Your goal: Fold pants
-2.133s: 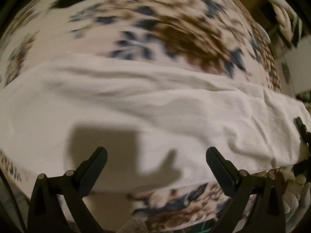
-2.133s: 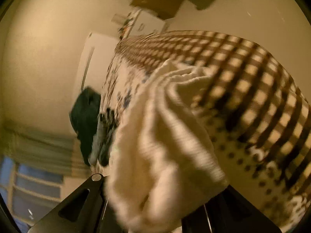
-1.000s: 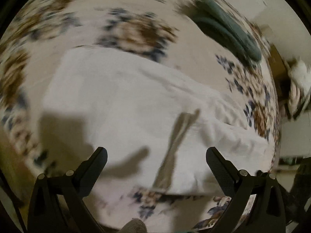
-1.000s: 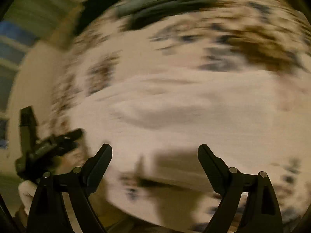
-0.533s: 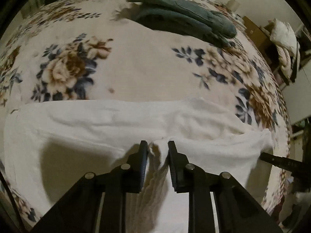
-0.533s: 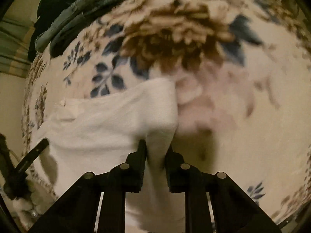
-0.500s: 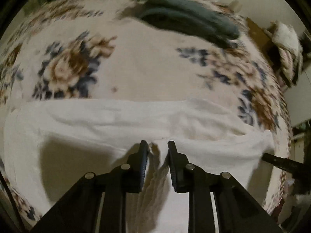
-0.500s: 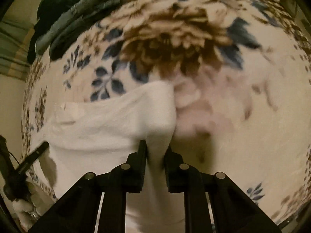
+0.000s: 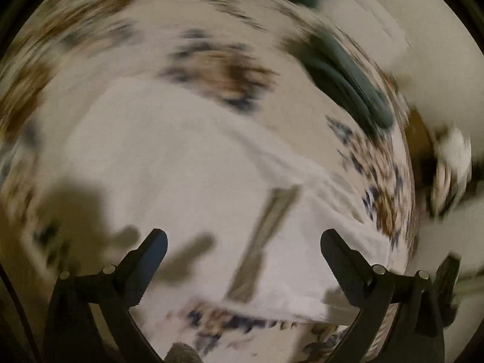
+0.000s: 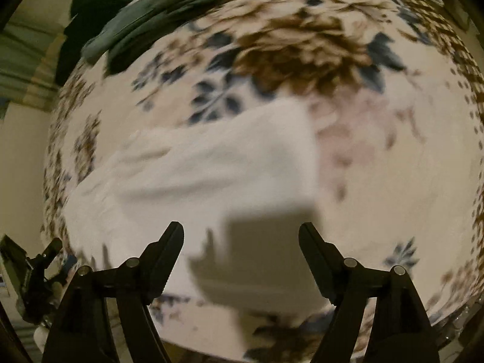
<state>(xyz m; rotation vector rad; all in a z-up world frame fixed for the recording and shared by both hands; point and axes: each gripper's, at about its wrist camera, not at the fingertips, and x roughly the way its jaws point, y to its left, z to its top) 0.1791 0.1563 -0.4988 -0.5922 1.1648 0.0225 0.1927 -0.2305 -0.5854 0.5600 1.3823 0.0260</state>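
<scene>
Both views are smeared by motion blur, so you cannot read the weave or the seams of the white pants (image 9: 187, 166), and the flower print of the bedspread (image 10: 302, 45) is only soft patches. In the left wrist view the far end of the pants is cut off by your left gripper (image 9: 243, 239) frame at about 5 o'clock. Dark shadows lie over the cloth at 7 and 6 o'clock and hide its near edge.

The pants lie flat on the bedspread as one long white band. In the right wrist view (image 10: 196, 181) the long axis runs from 8 o'clock up toward 1 o'clock, with a square end at the upper right.

Your left gripper jaws stand wide apart with nothing between them. Your right gripper (image 10: 242, 242) jaws are also spread wide and empty, above the pants.

A pile of dark green clothes (image 10: 145, 21) rests at 11 o'clock, well apart from the pants.
</scene>
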